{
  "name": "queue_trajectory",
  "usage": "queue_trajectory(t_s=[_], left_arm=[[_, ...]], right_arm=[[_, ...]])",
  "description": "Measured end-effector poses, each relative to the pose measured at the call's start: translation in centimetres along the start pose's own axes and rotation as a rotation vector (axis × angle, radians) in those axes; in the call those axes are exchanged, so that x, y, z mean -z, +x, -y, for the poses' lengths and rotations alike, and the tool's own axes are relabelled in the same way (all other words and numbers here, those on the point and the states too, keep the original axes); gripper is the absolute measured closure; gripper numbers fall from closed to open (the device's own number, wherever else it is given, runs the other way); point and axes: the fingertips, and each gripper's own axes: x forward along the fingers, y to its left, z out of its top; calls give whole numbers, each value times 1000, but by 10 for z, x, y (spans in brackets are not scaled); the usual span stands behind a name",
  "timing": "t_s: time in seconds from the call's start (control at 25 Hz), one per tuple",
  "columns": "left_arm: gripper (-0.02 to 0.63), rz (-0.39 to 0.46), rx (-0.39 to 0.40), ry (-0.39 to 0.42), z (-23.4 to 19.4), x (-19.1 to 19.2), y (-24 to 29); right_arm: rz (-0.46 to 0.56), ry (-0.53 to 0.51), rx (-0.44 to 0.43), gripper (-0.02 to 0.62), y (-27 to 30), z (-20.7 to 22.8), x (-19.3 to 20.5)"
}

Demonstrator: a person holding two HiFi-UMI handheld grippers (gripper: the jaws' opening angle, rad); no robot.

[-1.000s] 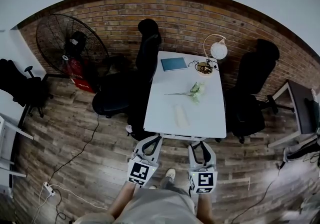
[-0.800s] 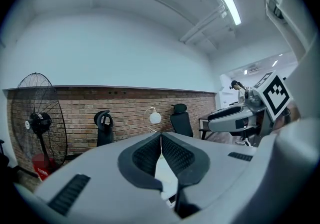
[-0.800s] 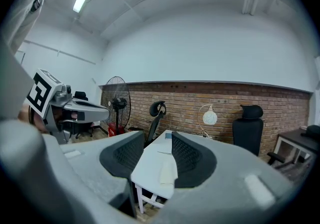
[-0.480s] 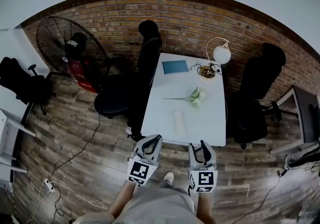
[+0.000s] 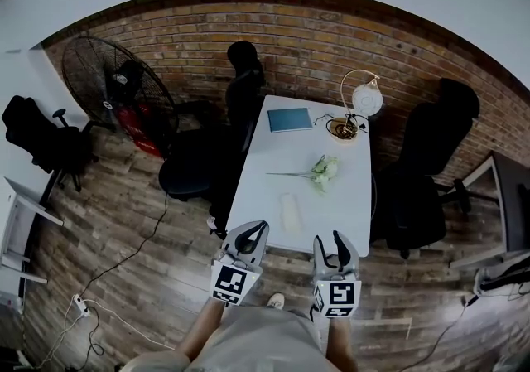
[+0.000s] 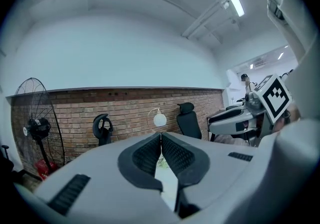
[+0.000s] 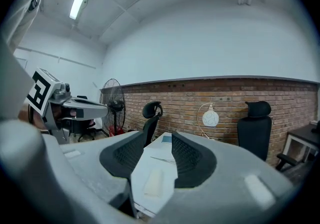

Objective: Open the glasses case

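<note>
I am stepping closer, so the bench point(image 5: 352, 196) is drawing nearer; the glasses case point(image 5: 289, 210) is lying ahead, beyond reach; my left tool point(image 5: 254, 234) is pinched closed, my right tool point(image 5: 332, 243) is gaping, empty

You hold two grippers: the left gripper point(image 5: 257, 227) and the right gripper point(image 5: 329, 238). You can count one white table point(image 5: 352, 205). On it are one glasses case point(image 5: 289, 211), one blue book point(image 5: 290, 119), one flower point(image 5: 324, 168) and one lamp point(image 5: 363, 100). There are three black chairs: the left chair point(image 5: 243, 84), the right chair point(image 5: 432, 147) and the far chair point(image 5: 37, 134). There is one big fan point(image 5: 103, 80).
</note>
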Motion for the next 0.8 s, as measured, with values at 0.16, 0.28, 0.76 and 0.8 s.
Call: queue_trajectory(t_s=[0.16,0.28,0.76,0.8], left_arm=[[598,1,-17,-1,4,-6,14],[598,-10,-26,1,4,-6,21],[598,-37,-46,-2,-4,7,36],[598,-36,-45,-5,-6,8,39]], right_arm=[[3,10,-12,419,6,16,0],[11,19,-26,419,11,23,0],[12,44,-46,419,32,29,6],[10,43,-45,419,34,29,6]])
